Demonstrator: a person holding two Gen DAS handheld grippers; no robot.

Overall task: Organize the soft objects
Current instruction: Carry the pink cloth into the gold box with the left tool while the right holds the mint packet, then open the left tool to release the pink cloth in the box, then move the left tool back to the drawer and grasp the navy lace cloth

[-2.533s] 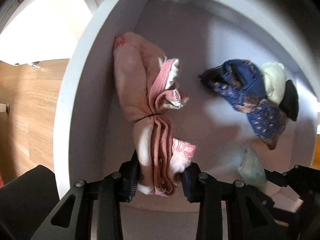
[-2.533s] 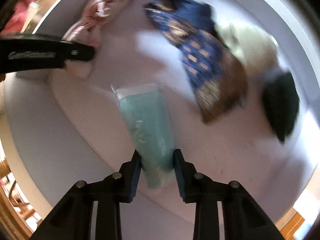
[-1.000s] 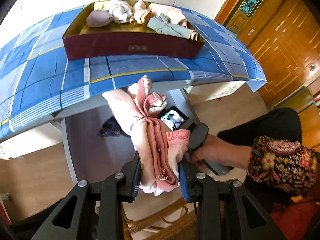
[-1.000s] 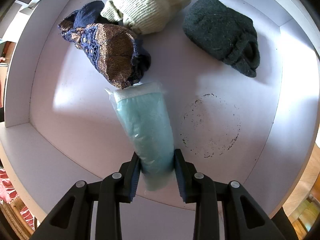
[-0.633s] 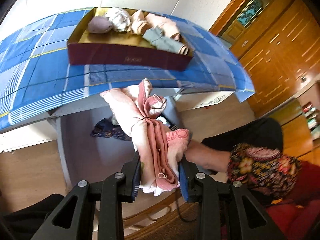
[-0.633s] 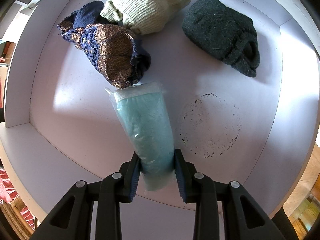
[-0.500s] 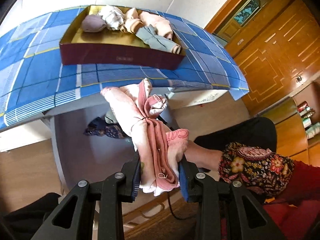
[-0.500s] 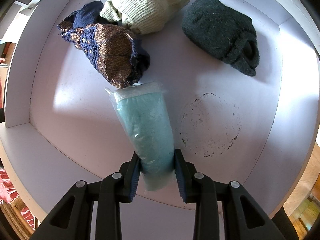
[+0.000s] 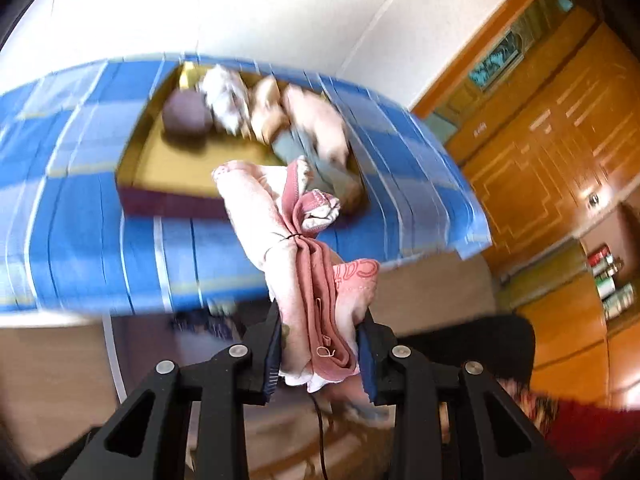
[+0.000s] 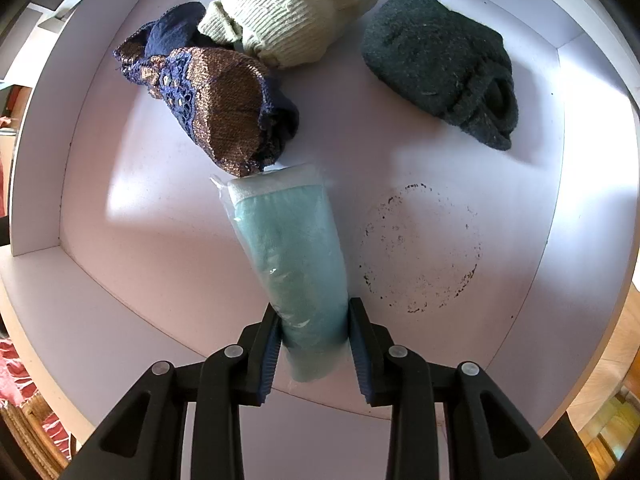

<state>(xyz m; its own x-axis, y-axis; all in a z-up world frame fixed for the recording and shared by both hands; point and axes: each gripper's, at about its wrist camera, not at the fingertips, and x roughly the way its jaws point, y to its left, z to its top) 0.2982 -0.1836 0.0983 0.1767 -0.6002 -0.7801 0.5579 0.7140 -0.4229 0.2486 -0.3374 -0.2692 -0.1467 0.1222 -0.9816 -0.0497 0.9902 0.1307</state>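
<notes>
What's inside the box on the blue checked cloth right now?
The box holds bundled soft things: a purplish ball, a white bundle, pinkish and grey-green rolls. Motion blur hides detail, and the pink cloth in the left hand-held gripper covers its near right corner.

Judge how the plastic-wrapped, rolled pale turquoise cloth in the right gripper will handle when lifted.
The plastic-wrapped, rolled pale turquoise cloth probably stays fairly straight, since it is tightly rolled. Its glossy film looks slippery, so it might slide between the right gripper pads. Being soft cloth, it likely weighs little and squashes slightly where clamped.
</notes>
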